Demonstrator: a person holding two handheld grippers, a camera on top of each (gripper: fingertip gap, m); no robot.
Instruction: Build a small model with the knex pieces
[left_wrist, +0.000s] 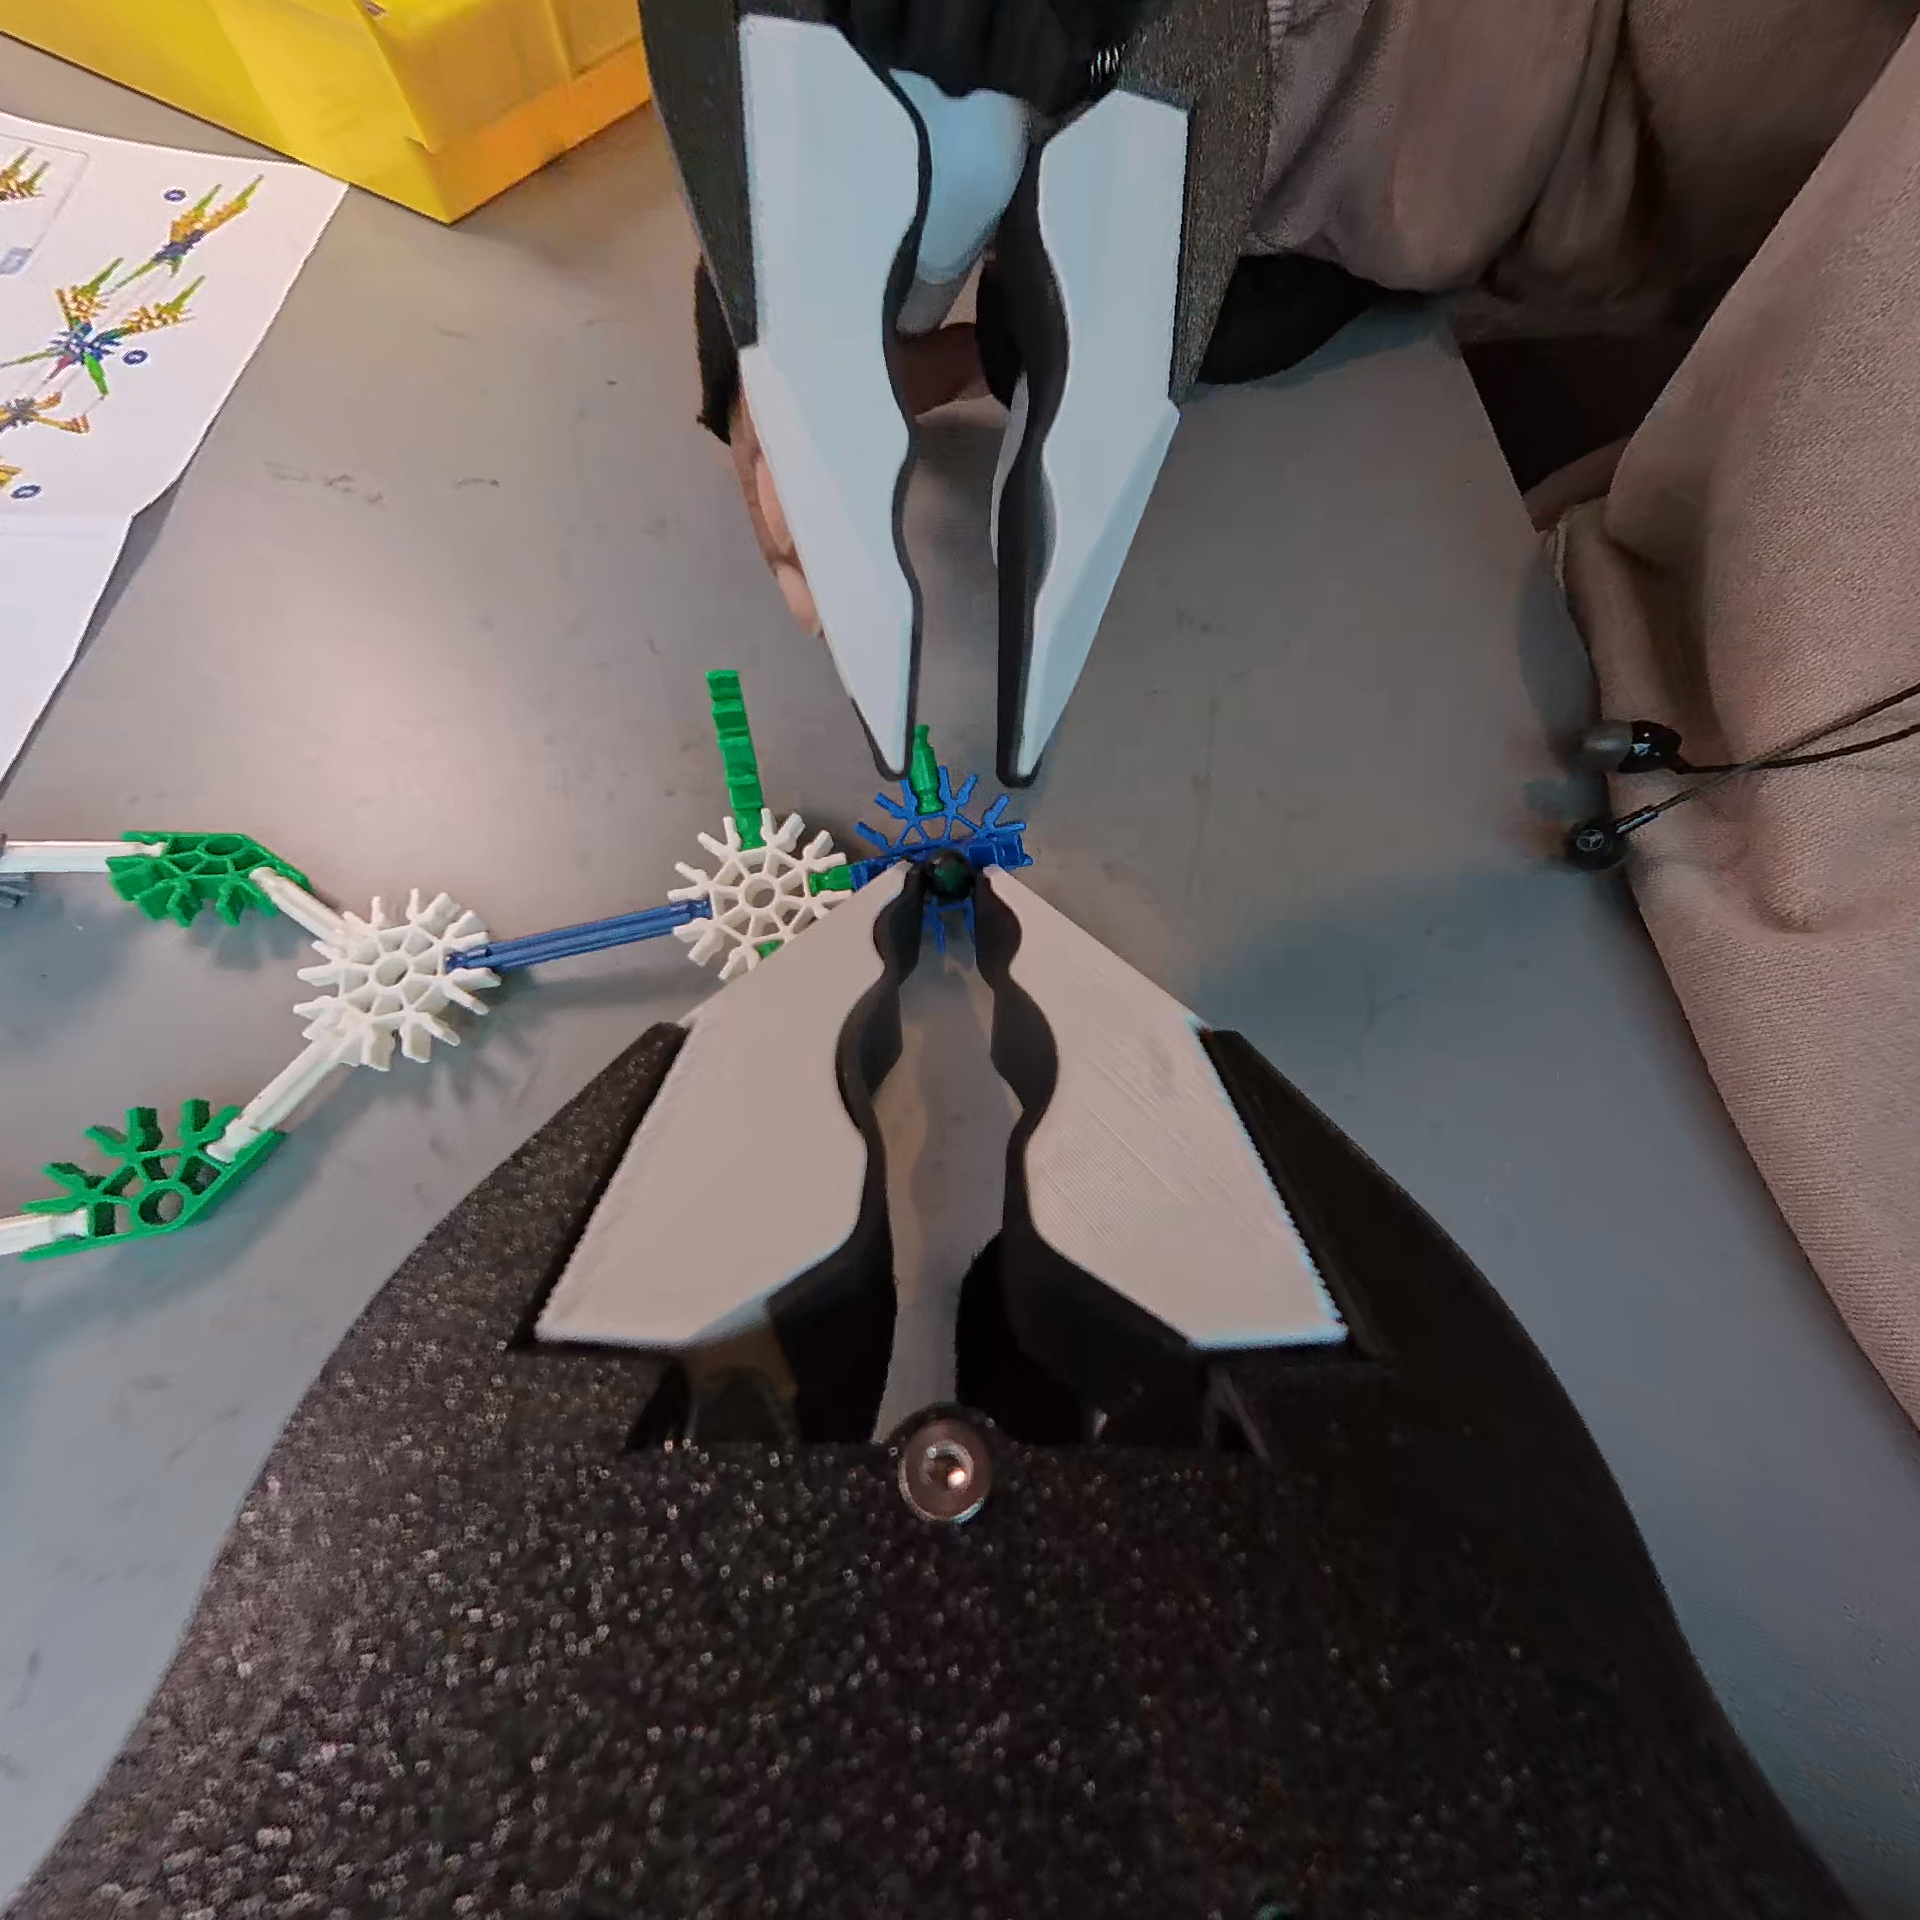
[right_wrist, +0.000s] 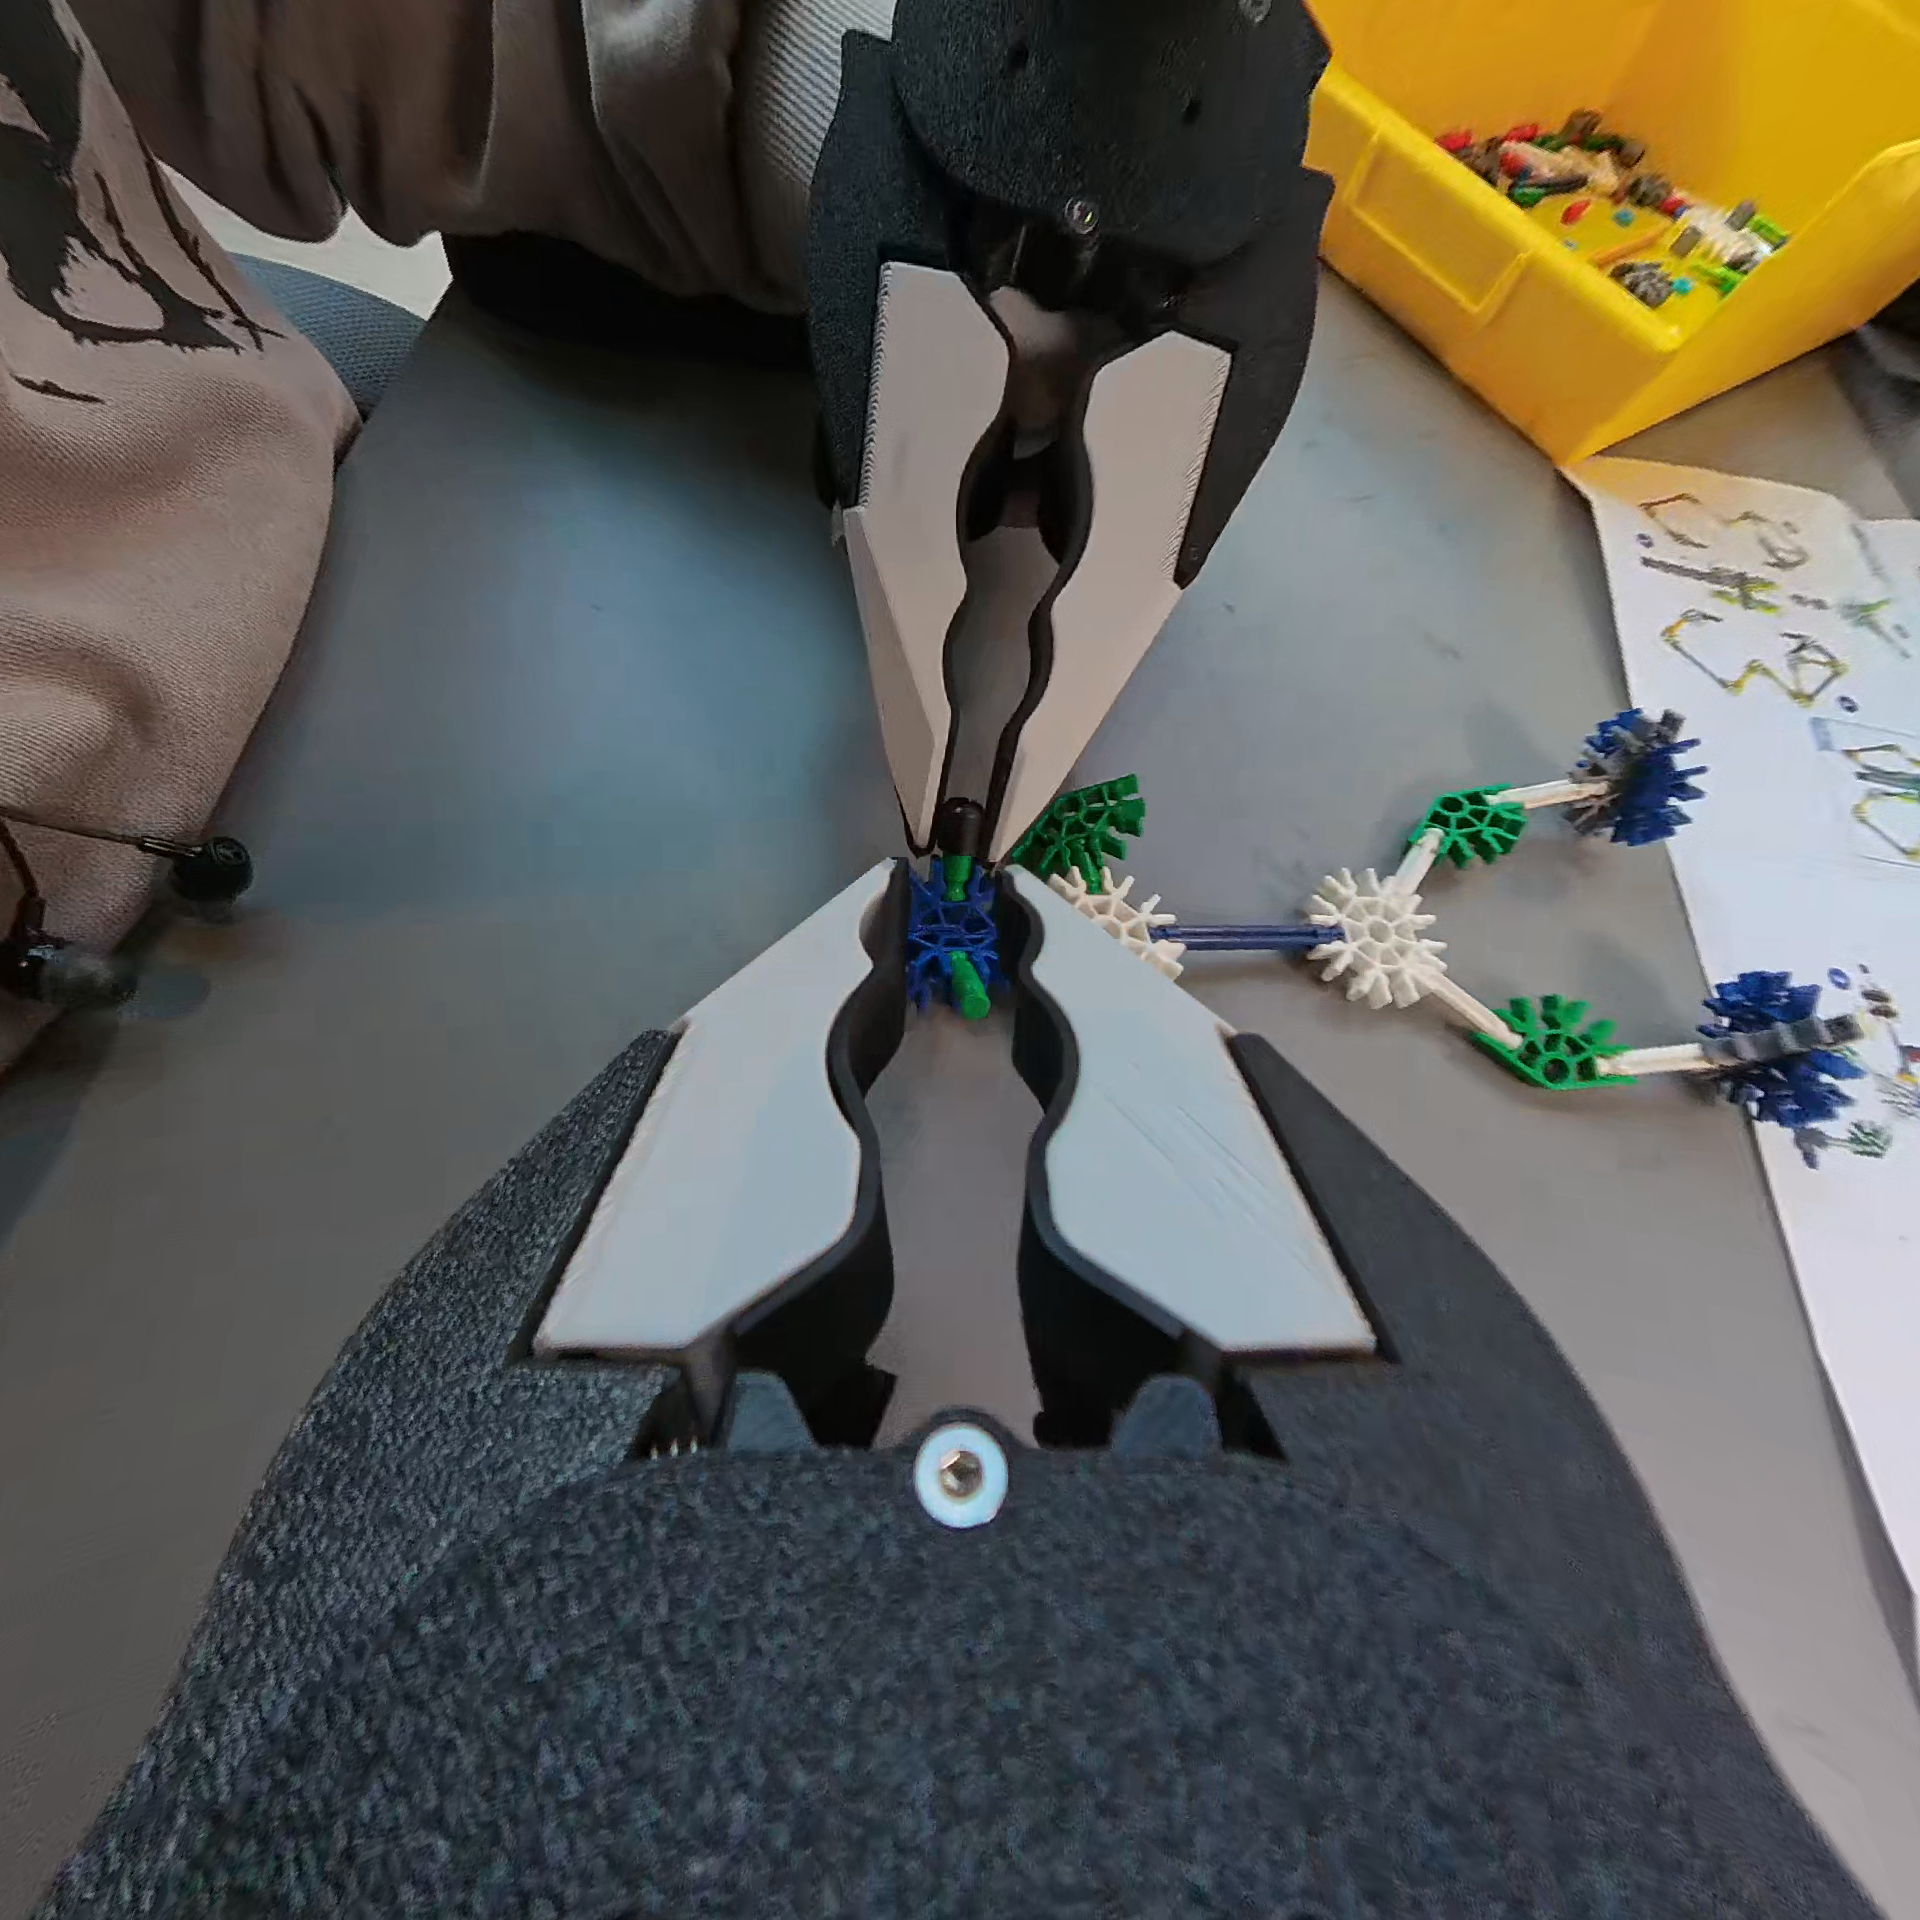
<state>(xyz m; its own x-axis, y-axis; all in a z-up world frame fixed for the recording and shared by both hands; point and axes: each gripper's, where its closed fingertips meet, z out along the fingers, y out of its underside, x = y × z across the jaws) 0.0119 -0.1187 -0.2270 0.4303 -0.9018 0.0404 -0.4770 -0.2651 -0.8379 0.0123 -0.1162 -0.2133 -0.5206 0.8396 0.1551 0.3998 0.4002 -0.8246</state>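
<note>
Right gripper (right_wrist: 948, 896) fingers clamped on blue connector (right_wrist: 951, 940), left gripper (left_wrist: 948, 871) fingers pinching its dark peg (left_wrist: 948, 875) opposite.

Toy assembly (right_wrist: 1371, 935) on the counter (right_wrist: 582, 665), mid-way across; instruction sheet (right_wrist: 1829, 935) beyond it along the far edge; parts bin (right_wrist: 1455, 281) at that edge's corner; earbuds (right_wrist: 208, 868) at the near edge.

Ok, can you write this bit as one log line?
left gripper: shut on black piece | right gripper: shut on blue connector | model: on table
</note>
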